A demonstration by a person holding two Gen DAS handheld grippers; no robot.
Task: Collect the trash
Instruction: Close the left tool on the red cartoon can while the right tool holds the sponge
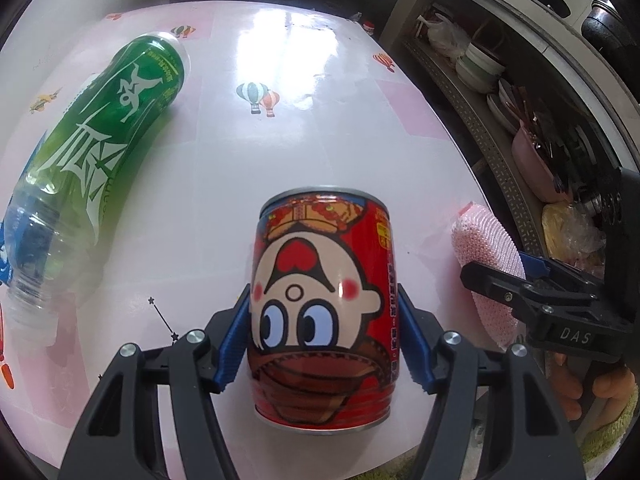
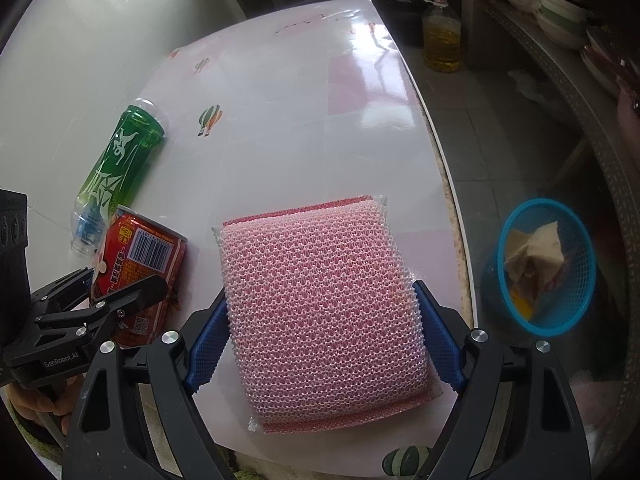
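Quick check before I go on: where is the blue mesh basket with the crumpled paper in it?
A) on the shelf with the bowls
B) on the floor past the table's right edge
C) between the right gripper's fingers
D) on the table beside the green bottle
B: in the right wrist view the blue mesh basket stands on the grey floor tiles, beyond the table's edge.

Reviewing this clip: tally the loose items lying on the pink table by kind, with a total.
Green-labelled clear plastic bottle, lying on its side: 1
Red cartoon-printed metal can, between the left tool's fingers: 1
Pink mesh scouring sponge in clear wrap, between the right tool's fingers: 1
Total: 3
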